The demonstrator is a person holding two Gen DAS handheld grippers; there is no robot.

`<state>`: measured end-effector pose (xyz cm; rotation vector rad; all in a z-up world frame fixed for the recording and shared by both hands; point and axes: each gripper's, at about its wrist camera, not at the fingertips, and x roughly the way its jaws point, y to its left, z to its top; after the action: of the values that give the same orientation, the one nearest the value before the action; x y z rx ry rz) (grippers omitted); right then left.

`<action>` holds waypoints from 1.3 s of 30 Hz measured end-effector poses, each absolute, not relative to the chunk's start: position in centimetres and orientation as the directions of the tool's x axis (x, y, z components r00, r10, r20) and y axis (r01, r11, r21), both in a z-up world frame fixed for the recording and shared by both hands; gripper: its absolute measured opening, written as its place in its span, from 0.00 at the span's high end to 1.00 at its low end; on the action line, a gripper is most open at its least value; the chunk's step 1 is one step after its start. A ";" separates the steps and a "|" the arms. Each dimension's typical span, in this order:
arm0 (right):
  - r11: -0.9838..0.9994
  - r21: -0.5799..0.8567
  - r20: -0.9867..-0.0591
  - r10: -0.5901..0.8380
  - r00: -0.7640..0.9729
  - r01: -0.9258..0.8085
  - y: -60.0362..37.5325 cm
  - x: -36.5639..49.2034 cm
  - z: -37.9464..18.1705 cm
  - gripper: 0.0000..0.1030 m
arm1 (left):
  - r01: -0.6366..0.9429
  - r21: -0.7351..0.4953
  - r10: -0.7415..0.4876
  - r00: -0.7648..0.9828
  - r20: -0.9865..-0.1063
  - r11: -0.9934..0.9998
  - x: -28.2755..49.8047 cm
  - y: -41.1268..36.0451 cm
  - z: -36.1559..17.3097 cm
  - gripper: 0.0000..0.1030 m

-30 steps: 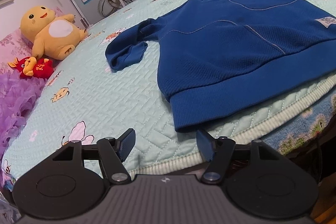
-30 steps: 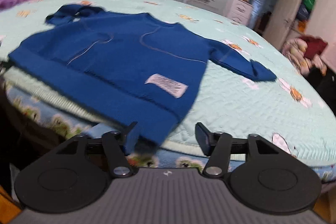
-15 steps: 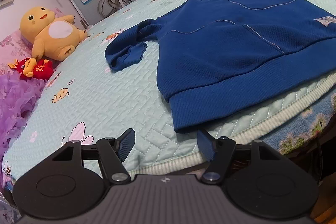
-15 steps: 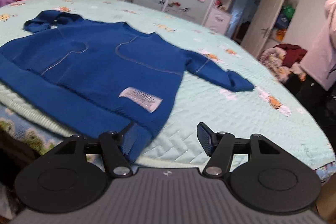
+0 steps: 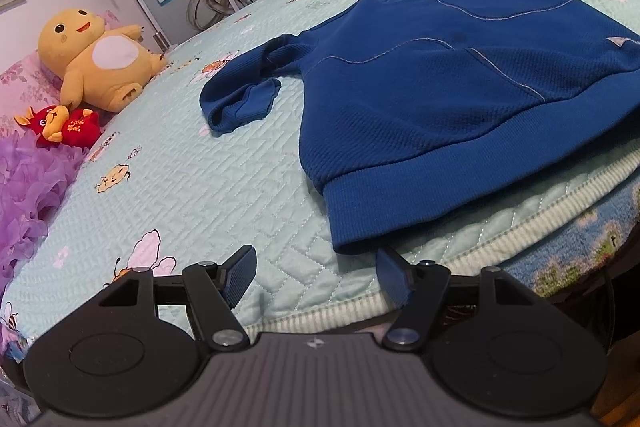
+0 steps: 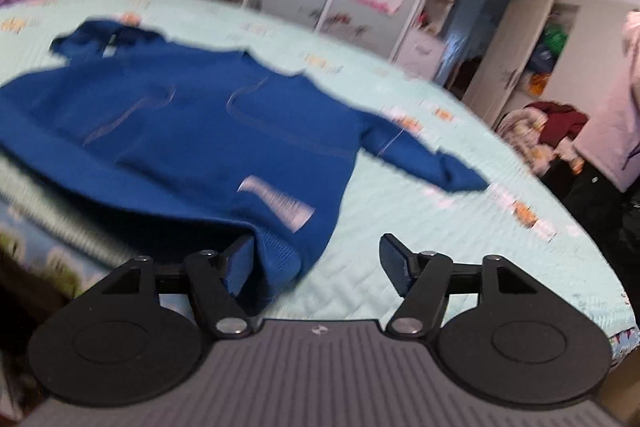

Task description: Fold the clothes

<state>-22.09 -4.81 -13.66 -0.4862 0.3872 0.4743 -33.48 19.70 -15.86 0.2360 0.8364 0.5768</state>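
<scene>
A blue ribbed-knit sweatshirt (image 5: pixel 460 87) lies flat, front up, on my bed's pale green quilted cover (image 5: pixel 180 195), its hem at the near edge. My left claw (image 5: pixel 316 279) hangs spread and empty, the hem's corner just beyond its fingertips. My right claw (image 6: pixel 316 267) is opening, the opposite hem corner against its left finger (image 6: pixel 240 263), not pinched.

Blue sweatshirt (image 6: pixel 208 131) spread flat on quilted bed (image 6: pixel 460 227) | right hand-held gripper (image 6: pixel 316 263) jaws opening, hem corner between them | view blurred
</scene>
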 end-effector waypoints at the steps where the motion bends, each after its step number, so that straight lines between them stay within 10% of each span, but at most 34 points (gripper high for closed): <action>1: 0.784 -0.347 -0.444 0.346 0.826 -0.515 -4.8 -22.1 -13.6 0.32 | -0.388 0.416 0.568 0.528 -0.631 0.822 -33.5 19.7 -15.9 0.32; 39: 0.846 -0.101 -0.515 0.405 0.755 -0.523 -5.3 -19.7 -14.5 0.29 | -0.422 0.338 0.541 0.663 -0.518 0.841 -32.7 19.4 -13.4 0.25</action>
<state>-19.66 -5.26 -14.53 -0.2465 0.5015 0.5115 -32.68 19.40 -13.36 0.1955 0.6464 0.5476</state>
